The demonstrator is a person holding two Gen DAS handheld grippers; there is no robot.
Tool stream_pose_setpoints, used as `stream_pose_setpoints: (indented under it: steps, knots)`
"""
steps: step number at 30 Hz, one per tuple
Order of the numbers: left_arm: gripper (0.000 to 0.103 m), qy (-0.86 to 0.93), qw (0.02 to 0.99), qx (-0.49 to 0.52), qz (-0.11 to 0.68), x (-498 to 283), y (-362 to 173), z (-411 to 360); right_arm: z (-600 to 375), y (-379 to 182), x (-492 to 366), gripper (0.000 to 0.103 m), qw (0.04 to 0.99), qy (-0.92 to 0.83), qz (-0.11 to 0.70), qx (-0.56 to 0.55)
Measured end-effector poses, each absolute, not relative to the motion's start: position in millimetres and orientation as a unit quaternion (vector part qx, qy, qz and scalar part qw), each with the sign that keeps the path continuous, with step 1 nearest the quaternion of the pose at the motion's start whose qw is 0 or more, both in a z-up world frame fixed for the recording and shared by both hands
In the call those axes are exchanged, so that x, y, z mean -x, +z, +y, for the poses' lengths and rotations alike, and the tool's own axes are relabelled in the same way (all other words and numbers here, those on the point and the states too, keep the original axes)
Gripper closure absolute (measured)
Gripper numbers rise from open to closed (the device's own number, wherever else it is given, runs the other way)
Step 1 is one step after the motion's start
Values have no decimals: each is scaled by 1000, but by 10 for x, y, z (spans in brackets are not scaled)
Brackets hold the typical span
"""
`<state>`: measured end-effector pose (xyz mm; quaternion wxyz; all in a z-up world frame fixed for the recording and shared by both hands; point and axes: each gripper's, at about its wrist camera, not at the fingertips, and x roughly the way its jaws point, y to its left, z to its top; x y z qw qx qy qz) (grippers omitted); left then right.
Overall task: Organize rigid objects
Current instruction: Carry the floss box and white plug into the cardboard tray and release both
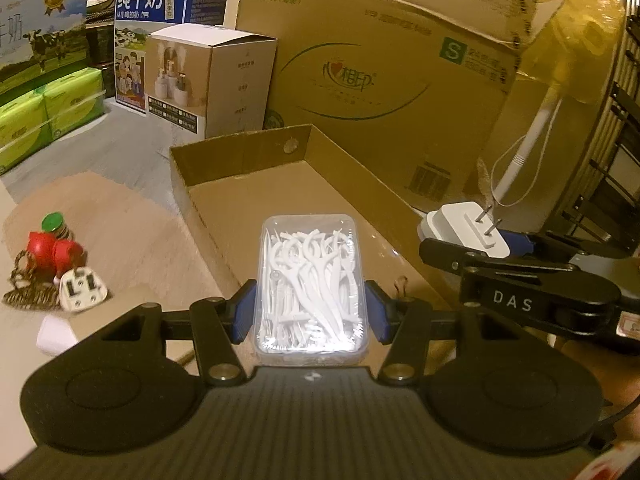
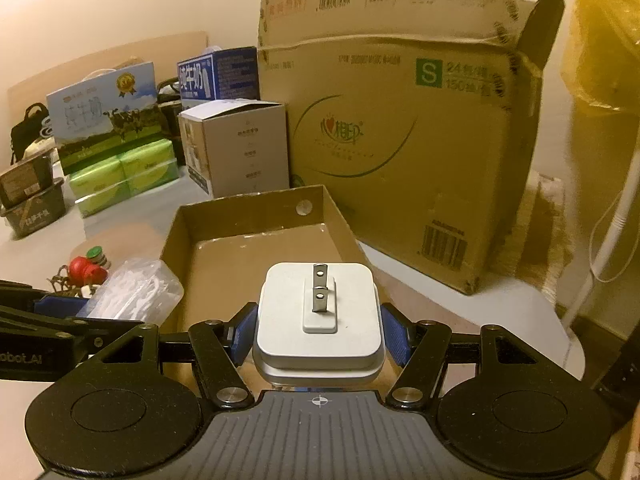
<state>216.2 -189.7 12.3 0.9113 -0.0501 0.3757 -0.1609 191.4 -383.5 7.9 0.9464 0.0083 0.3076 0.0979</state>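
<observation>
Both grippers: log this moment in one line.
left gripper: shut on floss box | right gripper: shut on charger | tray: empty

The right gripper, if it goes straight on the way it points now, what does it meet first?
Probably the floor of the shallow cardboard tray, which lies open right ahead of the right gripper and the white charger it holds; depth is unclear.

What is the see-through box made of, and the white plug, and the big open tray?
Box: probably clear glossy plastic; the white picks show through it.
Plug: looks like smooth matte white plastic, with shiny metal prongs.
Tray: brown cardboard, dull, with folded walls and raw edges.
</observation>
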Motion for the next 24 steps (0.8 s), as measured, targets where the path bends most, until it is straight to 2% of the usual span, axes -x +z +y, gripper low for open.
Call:
stream_pose_setpoints:
  steps: [15,18,24]
  knots:
    - [51,-145,910,35,387,-2749,-140,-2032,-3903,-160,-2537,39,937,109,330,-24]
    - [41,-133,916,33,378,-2773,-145,-2021,-3922,-190,-2575,39,937,105,332,-28]
    - [41,-119,923,34,365,-2705,-90,-1883,-3927,-205,-2582,39,935,104,337,-34]
